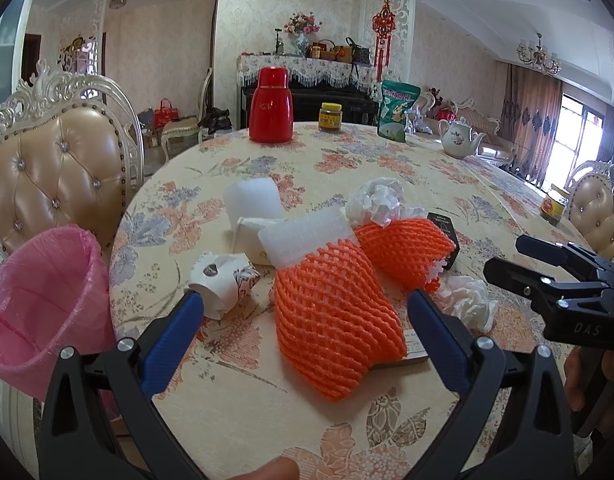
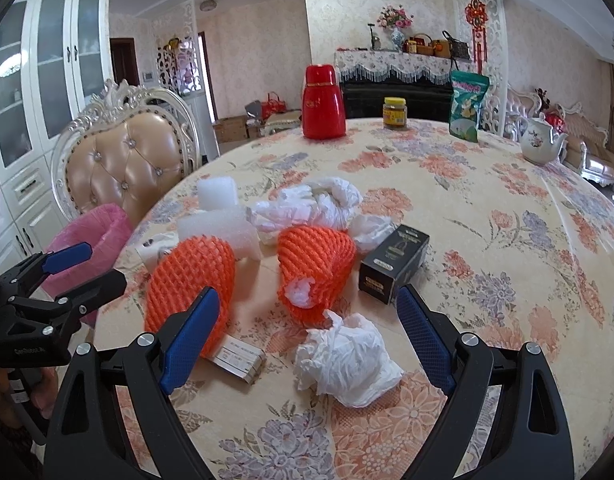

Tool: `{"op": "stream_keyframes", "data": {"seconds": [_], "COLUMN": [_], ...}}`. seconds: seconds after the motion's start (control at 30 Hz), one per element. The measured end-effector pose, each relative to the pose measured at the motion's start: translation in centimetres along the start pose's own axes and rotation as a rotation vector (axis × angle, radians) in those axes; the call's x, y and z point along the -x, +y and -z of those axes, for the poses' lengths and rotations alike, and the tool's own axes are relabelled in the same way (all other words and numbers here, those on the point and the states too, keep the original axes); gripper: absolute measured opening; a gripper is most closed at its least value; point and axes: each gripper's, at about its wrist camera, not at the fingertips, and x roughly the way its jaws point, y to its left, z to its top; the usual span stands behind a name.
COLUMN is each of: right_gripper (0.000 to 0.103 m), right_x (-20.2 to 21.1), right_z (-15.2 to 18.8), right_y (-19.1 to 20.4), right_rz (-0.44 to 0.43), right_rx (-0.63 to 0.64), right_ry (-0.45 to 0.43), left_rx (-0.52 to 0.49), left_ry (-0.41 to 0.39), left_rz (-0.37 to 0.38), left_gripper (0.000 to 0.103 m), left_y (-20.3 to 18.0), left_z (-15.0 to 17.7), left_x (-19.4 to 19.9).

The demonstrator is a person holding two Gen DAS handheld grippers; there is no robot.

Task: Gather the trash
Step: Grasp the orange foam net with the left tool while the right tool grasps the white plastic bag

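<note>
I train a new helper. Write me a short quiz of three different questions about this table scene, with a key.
1. True or false: the left gripper is open.
2. What lies between the right gripper's fingers? A) tissue B) teapot C) black box
3. Fill in: the bin liner is ____.

Key: 1 true; 2 A; 3 pink.

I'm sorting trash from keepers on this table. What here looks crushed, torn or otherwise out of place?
A crushed paper cup lies on its side near the table's edge by the pink bin. Crumpled tissue and two loose orange foam nets are strewn mid-table. The red flask and teapot stand upright.
</note>
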Motion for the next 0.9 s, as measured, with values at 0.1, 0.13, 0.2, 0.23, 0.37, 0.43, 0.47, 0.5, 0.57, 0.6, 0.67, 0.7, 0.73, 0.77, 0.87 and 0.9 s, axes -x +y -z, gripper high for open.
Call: {"op": "stream_keyframes", "data": {"seconds": [0.1,0.13,0.2,0.23,0.37,0.43,0.47,0.5,0.57,0.6,0.67,0.7,0.73,0.77,0.87,0.9], "right_gripper": [0.085,0.085,0.085,0.085,0.085,0.085,0.085,0.085,0.085,0.085,0.085,0.084,0.083,0.079,0.065,0.057], "right_x": [-0.9,-1.1,-1.5,-1.8,-3.0,-3.3,-3.5,-3.6,-3.9,-4.0,-4.2,-4.3,-4.5,-4.7,-5.1,-5.2], "right_z": [0.4,0.5,0.7,0.8,1.3,1.6,1.7,1.8,2.0,2.1,2.3,2.3,2.4,2.5,2.8,2.8], "right_y": [-0.4,-0.5,-0.7,-0.8,-1.0,-1.2,-1.3,-1.5,-1.8,-1.9,-2.0,-2.0,-2.0,-1.9,-1.7,-1.7], "right_rz": [0.018,0.021,0.032,0.032,0.079,0.082,0.087,0.087,0.086,0.084,0.083,0.083,0.081,0.081,0.073,0.070], "right_rx": [-0.007,-0.009,-0.012,-0.014,0.002,-0.002,-0.004,-0.007,-0.017,-0.019,-0.016,-0.014,-0.011,-0.008,-0.002,0.000], "right_ry": [0.042,0.052,0.073,0.086,0.141,0.160,0.168,0.173,0.189,0.192,0.203,0.207,0.213,0.220,0.237,0.241], "left_rx": [0.003,0.004,0.008,0.011,0.038,0.050,0.058,0.070,0.082,0.087,0.096,0.103,0.104,0.103,0.094,0.084], "left_ry": [0.015,0.019,0.033,0.040,0.094,0.118,0.132,0.148,0.165,0.177,0.193,0.209,0.221,0.232,0.251,0.256], "left_rz": [0.007,0.009,0.020,0.025,0.060,0.075,0.084,0.097,0.109,0.117,0.134,0.148,0.150,0.151,0.154,0.151], "left_gripper": [0.099,0.099,0.099,0.099,0.099,0.098,0.098,0.098,0.098,0.098,0.093,0.092,0.089,0.086,0.077,0.072], "left_y": [0.0,0.0,-0.1,0.0,0.1,0.2,0.3,0.4,0.5,0.5,0.4,0.4,0.4,0.2,-0.1,-0.2], "left_z": [0.3,0.3,0.4,0.4,0.7,0.9,1.0,1.1,1.3,1.4,1.4,1.4,1.4,1.5,1.6,1.6], "left_x": [-0.5,-0.6,-1.1,-1.3,-2.8,-3.6,-4.0,-4.5,-5.1,-5.6,-6.2,-6.7,-7.1,-7.4,-8.1,-8.3]}}
